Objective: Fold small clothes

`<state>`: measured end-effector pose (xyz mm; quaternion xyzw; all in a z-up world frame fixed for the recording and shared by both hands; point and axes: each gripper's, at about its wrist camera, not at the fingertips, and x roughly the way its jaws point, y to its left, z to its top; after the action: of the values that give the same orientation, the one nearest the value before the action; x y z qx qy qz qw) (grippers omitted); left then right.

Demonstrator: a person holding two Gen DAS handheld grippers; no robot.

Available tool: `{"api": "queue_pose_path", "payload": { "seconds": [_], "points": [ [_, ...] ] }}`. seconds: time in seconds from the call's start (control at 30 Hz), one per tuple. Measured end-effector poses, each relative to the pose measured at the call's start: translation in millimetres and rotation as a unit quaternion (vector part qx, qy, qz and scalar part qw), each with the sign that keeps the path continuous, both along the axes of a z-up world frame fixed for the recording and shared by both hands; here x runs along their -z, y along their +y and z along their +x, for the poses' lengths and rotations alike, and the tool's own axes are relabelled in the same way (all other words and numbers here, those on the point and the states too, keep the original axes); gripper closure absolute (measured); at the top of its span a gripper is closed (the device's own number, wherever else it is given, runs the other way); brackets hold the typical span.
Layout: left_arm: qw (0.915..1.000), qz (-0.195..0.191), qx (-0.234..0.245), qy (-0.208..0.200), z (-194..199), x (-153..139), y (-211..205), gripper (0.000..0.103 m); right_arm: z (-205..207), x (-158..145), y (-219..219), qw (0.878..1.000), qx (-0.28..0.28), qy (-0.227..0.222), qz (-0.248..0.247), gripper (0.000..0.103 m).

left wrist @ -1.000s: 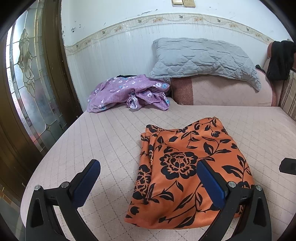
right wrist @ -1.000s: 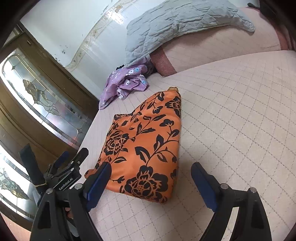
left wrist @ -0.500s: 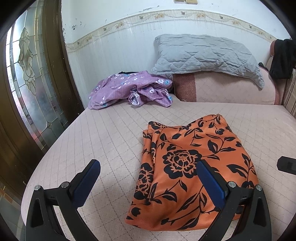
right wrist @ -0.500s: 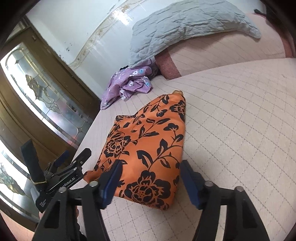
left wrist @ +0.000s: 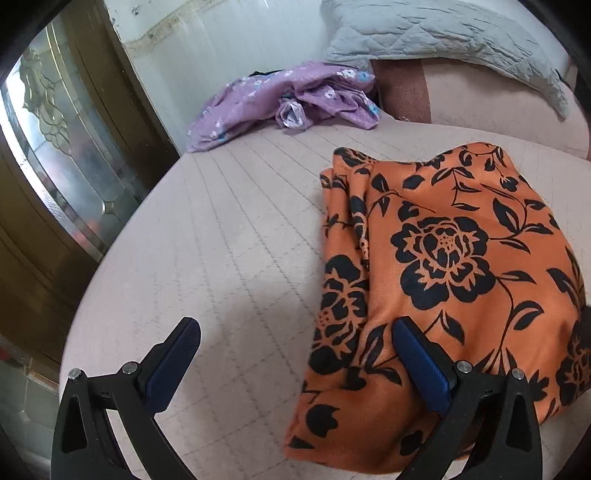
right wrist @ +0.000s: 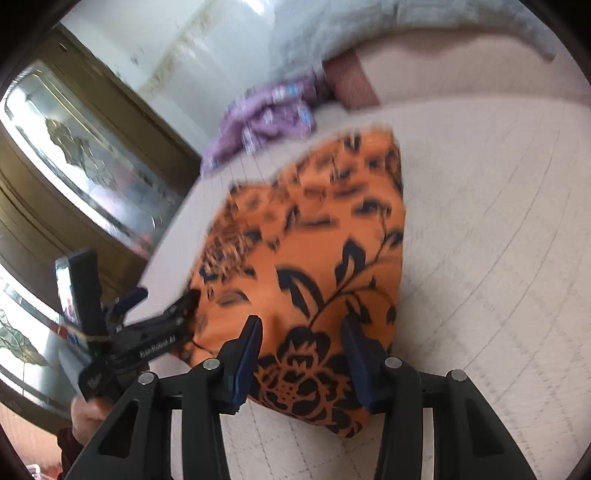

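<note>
Orange black-flowered folded cloth (right wrist: 314, 273) lies on bed w/ near edge between right tongs (right wrist: 301, 345), half-apart and just been closing, no bite yet, left tongs (left wrist: 295, 354) wide apart at its corner: pinch both corners low together, all layers.

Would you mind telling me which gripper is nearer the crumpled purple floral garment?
Left gripper, at the bed's side nearer the purple garment; right gripper is farther along the orange cloth.

orange cloth (left wrist: 461, 266) with black flowers; purple garment (left wrist: 280, 99) (blue-white blossoms); grey quilted pillow (left wrist: 443, 33).
</note>
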<state>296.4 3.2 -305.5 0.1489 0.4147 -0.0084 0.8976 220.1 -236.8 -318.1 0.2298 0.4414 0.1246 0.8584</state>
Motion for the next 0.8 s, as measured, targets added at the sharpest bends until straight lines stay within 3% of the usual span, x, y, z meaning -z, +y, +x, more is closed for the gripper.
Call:
{"api": "queue_pose_path", "payload": {
  "seconds": [0.1,0.23,0.4,0.5,0.8],
  "points": [
    [0.9999,0.002,-0.002,-0.01,-1.8,-4.8,-3.5,0.0,-0.8,-2.8,-0.8,1.0,0.001,-0.001,0.002,0.056],
    [0.9988,-0.039,0.006,-0.031,-10.9,-22.9,-3.9,0.0,-7.4,-12.1,-12.3,0.999,0.013,-0.014,0.03,0.055],
    [0.9962,-0.052,0.004,-0.069,-20.2,-39.2,-1.8,0.0,-12.0,-22.1,-29.0,0.997,0.039,-0.029,0.051,0.052],
    [0.9957,-0.061,0.003,-0.07,-19.2,-41.2,-0.5,0.0,-11.4,-25.9,-35.2,0.997,0.049,-0.031,0.053,0.043],
    [0.9951,-0.07,0.0,-0.07,-17.5,-42.7,-0.4,0.0,-13.1,-27.0,-45.3,0.995,0.07,-0.033,0.066,0.042]
  ]
}}
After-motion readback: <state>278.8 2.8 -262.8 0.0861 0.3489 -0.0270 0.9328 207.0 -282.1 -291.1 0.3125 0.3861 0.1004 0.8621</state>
